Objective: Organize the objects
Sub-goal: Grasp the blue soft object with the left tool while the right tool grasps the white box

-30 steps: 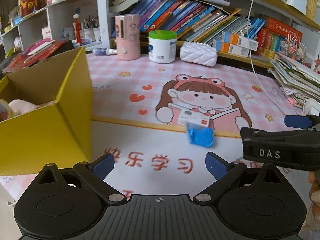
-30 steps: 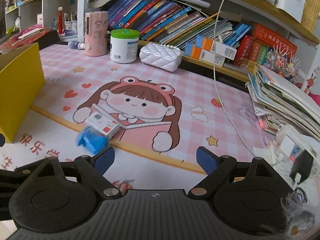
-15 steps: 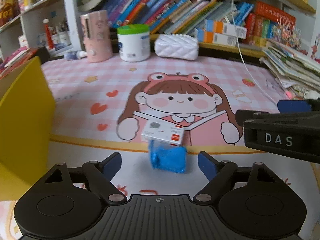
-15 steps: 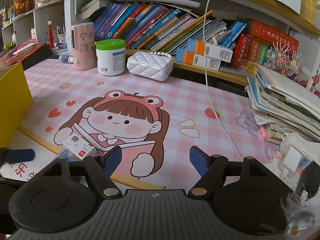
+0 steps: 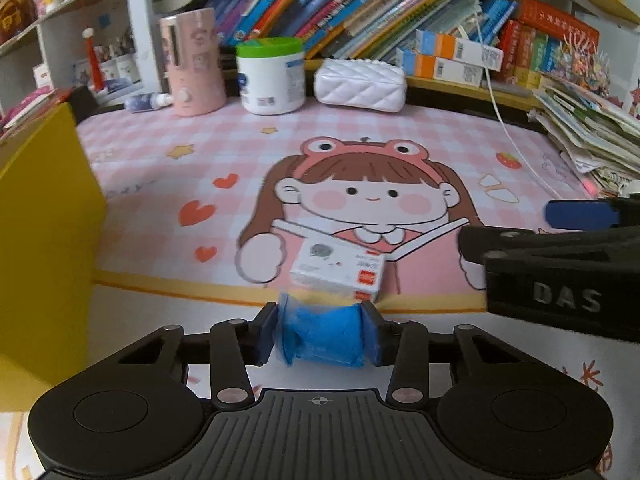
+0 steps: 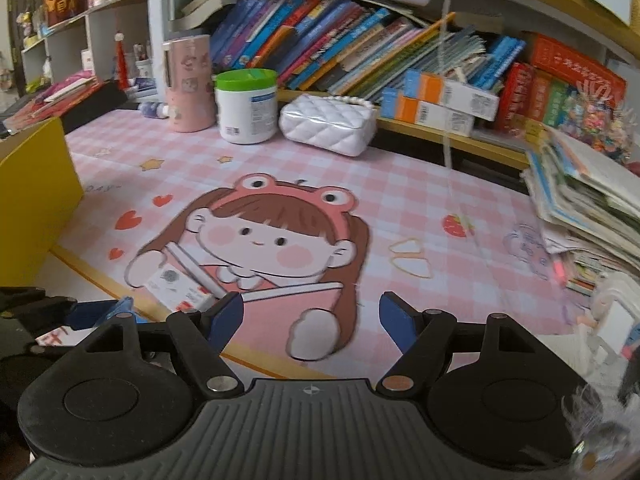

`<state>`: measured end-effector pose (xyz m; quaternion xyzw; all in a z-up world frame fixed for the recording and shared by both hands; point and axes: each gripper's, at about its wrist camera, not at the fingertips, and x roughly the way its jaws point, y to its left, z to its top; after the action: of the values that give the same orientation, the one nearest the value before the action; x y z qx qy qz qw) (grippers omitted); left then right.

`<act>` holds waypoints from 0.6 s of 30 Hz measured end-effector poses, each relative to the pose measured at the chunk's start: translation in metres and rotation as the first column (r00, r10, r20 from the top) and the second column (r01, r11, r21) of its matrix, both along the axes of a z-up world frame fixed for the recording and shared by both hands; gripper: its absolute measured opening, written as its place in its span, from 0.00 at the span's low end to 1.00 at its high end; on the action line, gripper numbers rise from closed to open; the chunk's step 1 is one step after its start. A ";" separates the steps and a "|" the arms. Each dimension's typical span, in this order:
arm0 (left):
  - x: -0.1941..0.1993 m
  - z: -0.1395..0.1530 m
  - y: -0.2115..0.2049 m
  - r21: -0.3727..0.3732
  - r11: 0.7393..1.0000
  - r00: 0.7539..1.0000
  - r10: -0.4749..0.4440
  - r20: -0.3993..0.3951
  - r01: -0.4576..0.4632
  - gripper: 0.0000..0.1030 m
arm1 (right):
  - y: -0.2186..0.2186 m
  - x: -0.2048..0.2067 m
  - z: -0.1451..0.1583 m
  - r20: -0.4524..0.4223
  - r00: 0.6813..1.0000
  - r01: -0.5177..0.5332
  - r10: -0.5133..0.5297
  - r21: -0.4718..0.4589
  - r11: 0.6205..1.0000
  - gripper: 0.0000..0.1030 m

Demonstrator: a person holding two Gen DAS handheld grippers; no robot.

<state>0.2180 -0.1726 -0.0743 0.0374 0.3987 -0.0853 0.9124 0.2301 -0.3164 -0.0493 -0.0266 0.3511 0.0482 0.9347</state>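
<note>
Nearest in the left wrist view, the left gripper (image 5: 320,334) has its jaws closed on a crumpled blue plastic-wrapped bundle (image 5: 322,334), pinched between both pads just above the white front strip of the table (image 5: 160,304). Just beyond the bundle, and close enough that contact cannot be judged, a small white cardboard box with red marks (image 5: 340,270) lies on the pink checked cartoon-girl mat (image 5: 360,152). At the right edge of that view the right gripper (image 6: 310,320) shows from the side; in its own view its jaws stand open with nothing between them, above the mat's near edge, right of the box (image 6: 176,286). A yellow cardboard box (image 5: 44,220) stands at the left. Far back, a pink cylindrical tumbler (image 5: 192,74), a white tub with a green lid (image 5: 270,76) and a white quilted pouch (image 5: 360,86) line the foot of a bookshelf (image 5: 360,4).
</note>
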 end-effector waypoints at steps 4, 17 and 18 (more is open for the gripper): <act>-0.012 0.006 0.016 0.003 0.999 0.999 0.032 -0.007 -0.032 0.39 | 0.017 0.010 -0.005 -0.026 0.998 -0.057 0.058 0.033 0.998 0.72; -0.051 0.021 0.062 -0.001 0.987 0.987 0.159 -0.014 -0.159 0.39 | 0.070 0.043 -0.039 -0.054 0.945 -0.320 0.322 0.041 0.947 0.44; -0.053 0.021 0.064 -0.002 0.986 0.986 0.164 -0.013 -0.164 0.39 | 0.071 0.042 -0.039 -0.047 0.946 -0.320 0.321 0.036 0.947 0.40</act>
<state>0.1655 -0.1090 -0.0529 0.0026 0.4059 -0.0108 0.9138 0.2722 -0.2456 -0.0887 -0.0688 0.3659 0.2051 0.9052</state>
